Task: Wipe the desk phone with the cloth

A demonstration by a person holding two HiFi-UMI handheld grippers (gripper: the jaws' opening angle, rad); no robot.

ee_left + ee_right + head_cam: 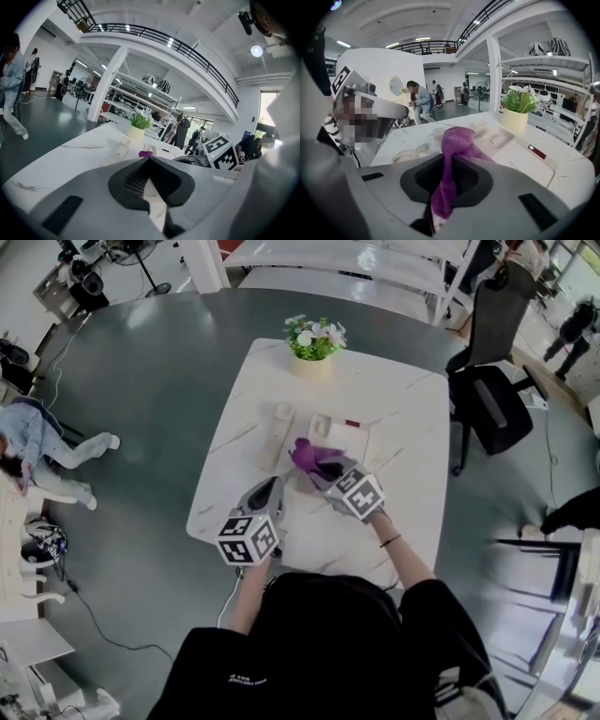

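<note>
Your right gripper [323,472] pinches the purple cloth [309,455] in its jaws, bunched over the desk phone [345,440] mid-surface, ready to rub its base. The handset [280,431] lies beside it, toward the left edge, probably to clear that face. Your left gripper [269,489] idles nearer the front edge, jaws together, empty.

I stand at a white marbled counter [412,427] on a dark grey-green floor [150,381]. A black office chair [492,399] sits at upper right, with white shelving [356,263] along the top. In my left gripper view a railed balcony [187,47] crosses overhead above a white column [110,79], and a round lamp [256,50] glows at upper right.
</note>
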